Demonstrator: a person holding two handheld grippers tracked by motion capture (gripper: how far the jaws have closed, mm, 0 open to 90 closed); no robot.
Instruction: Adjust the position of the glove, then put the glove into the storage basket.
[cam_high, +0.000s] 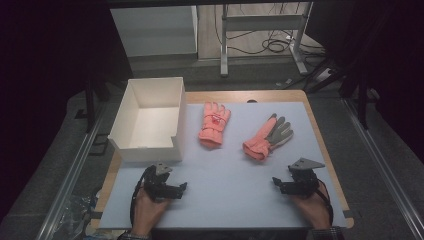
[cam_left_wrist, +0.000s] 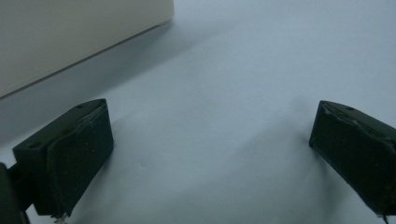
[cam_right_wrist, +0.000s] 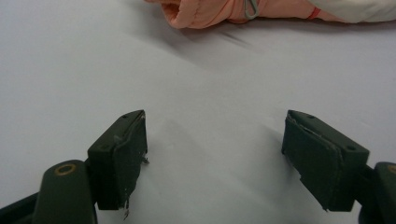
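Both grippers are parked low at the near edge of the bench, nothing in either one. The left gripper (cam_high: 176, 190) sits near the front-left corner with its jaws spread wide over bare blue mat (cam_left_wrist: 224, 70); in the left gripper view there's just mat between the pads and the white wall of the box (cam_left_wrist: 70, 37) off to the upper left. The right gripper (cam_high: 281, 184) is near the front-right corner, jaws gaping and empty too.

The bit that matters for whatever comes next: the closest glove. The right-hand glove (cam_high: 267, 137), pink with a grey palm side, lies straight ahead of the right gripper and a touch toward the middle. Its long axis runs diagonally, cuff pointing back toward the near edge and fingers toward the far-right corner. In the right gripper view the cuff end (cam_right_wrist: 205, 11) sits at the top of the frame, well apart from the jaws, so it's a plain forward reach. I'd say the right hand is clearly the nearer one for it.

The other pink glove (cam_high: 215, 124) lies farther up the mat, just beside the box's right wall, fingers toward the far edge. The left gripper is the nearer one there, though not by much.
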